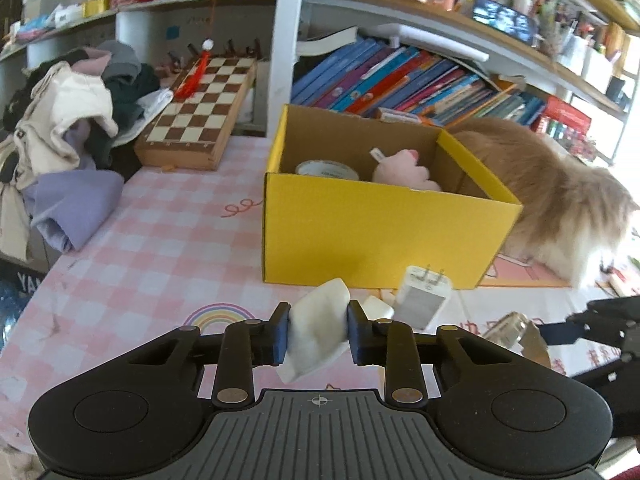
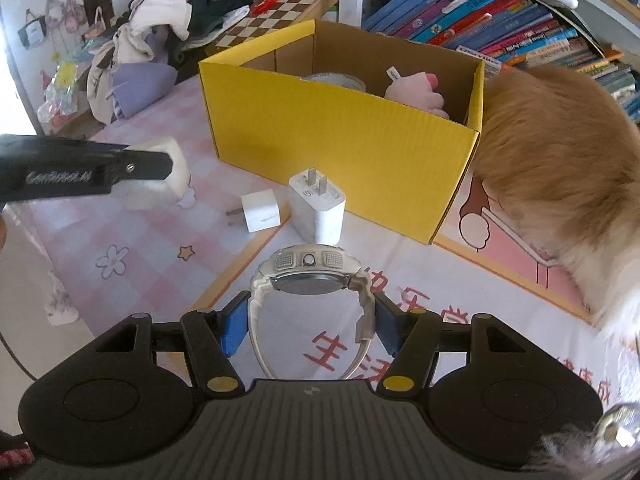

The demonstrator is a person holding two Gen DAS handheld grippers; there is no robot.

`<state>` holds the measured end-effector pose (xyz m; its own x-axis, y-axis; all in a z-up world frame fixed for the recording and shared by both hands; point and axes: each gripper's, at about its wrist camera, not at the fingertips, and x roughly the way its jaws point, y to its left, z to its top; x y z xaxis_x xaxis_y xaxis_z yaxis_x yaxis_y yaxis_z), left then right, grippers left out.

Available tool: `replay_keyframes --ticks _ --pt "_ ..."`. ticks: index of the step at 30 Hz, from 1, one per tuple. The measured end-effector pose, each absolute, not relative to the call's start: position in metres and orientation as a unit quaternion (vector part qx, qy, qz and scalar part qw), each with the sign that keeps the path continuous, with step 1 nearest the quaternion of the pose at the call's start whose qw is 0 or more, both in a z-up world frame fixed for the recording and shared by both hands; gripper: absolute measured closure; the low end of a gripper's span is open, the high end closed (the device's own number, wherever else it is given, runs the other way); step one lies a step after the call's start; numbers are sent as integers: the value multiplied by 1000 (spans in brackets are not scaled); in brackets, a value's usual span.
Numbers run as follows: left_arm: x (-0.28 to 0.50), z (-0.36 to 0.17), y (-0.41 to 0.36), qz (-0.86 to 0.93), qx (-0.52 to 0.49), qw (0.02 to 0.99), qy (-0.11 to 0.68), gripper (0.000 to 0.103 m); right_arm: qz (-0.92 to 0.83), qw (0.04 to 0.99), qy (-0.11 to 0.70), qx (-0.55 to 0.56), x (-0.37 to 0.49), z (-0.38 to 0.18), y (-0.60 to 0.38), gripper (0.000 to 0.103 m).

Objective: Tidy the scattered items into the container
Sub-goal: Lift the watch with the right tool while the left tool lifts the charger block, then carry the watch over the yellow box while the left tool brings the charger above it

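Note:
My left gripper (image 1: 318,332) is shut on a soft white packet (image 1: 320,320), held above the pink checked tablecloth in front of the yellow cardboard box (image 1: 380,232). In the right wrist view one of its fingers (image 2: 140,164) covers part of the packet (image 2: 168,184). My right gripper (image 2: 310,328) is shut on a white wristwatch (image 2: 308,276), its blue pads against the strap on both sides. The box (image 2: 340,140) holds a tape roll (image 1: 326,170) and a pink plush toy (image 1: 404,172). A large white charger (image 2: 318,208) and a small white plug (image 2: 260,212) lie on the table before the box.
A long-haired ginger and white animal (image 2: 560,152) stands right of the box, touching its side. A chessboard (image 1: 200,108) and a heap of clothes (image 1: 68,132) lie at the back left. Bookshelves (image 1: 420,80) rise behind the box.

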<state>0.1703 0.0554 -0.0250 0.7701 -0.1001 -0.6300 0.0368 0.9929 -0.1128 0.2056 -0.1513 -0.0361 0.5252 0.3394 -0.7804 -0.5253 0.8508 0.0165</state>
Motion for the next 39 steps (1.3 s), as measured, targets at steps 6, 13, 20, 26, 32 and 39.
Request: replay_keyframes --ticks 6,13,20,26,32,39 --pt "153 -10 57 -53 -37 946 318 79 245 870 416 -96 196 -26 -151 42" --pt "144 19 55 -83 -22 957 278 80 246 883 387 -98 189 0 -150 42" --pt "159 50 53 -111 -9 962 250 81 262 899 330 -120 204 46 -148 42" --pt "186 79 48 -115 3 970 216 81 275 909 281 -137 236 82 -146 42" --pt "224 92 41 -113 15 972 205 81 289 908 271 -140 284 100 -147 42" --pt "280 89 37 -100 10 968 229 81 292 901 285 -149 350 95 -142 42"
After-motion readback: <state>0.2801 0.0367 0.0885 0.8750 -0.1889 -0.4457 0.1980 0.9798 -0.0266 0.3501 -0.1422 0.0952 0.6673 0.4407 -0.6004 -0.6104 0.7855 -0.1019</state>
